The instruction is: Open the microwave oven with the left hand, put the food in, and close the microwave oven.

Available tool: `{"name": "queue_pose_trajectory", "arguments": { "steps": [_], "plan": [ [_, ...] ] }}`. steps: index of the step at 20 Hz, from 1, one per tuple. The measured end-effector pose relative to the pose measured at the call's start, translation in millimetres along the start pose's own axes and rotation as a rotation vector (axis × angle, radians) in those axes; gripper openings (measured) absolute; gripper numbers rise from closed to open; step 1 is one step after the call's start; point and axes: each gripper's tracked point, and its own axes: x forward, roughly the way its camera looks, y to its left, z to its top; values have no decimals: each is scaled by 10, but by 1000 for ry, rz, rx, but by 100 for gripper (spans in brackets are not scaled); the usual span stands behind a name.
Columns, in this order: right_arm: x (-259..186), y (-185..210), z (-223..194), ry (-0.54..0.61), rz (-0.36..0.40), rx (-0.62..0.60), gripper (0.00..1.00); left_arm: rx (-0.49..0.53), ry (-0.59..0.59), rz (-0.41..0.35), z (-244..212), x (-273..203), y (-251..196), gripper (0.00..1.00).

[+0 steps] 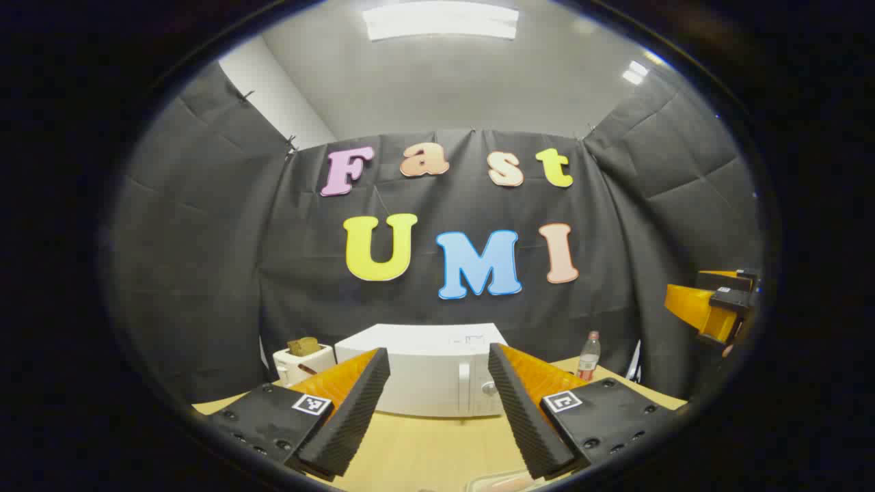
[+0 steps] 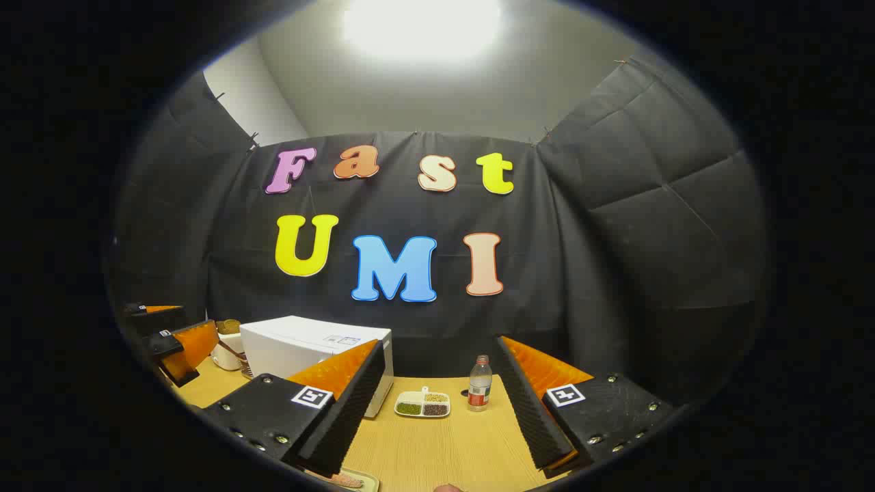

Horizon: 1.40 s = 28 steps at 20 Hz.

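Microwave oven (image 1: 427, 369), white, door closed, sits ahead on the table (image 1: 424, 451). My left gripper (image 1: 431, 410) is spread, empty (right (image 2: 437, 417) too); I'd hook the rigid vertical handle (image 1: 464, 388).

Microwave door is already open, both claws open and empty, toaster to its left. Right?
No. In the left gripper view the microwave door is shut. The left claw and right claw are open and empty, and the toaster stands left of it.

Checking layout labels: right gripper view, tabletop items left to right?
Left gripper → toaster → microwave → divided dish → bottle.
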Motion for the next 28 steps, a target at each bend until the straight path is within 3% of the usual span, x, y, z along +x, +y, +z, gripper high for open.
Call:
{"name": "queue_pose_trajectory", "arguments": {
  "steps": [17,23,28],
  "plan": [
    [95,-72,36,-29,62,6,98,37,-63,36,198,-30,-169,96],
    [30,-241,-74,-23,69,0,98,15,-16,45,-58,316,-227,97],
    [-16,-371,-70,-2,15,17,98,19,14,9,-360,800,-205,96]
  ]
}}
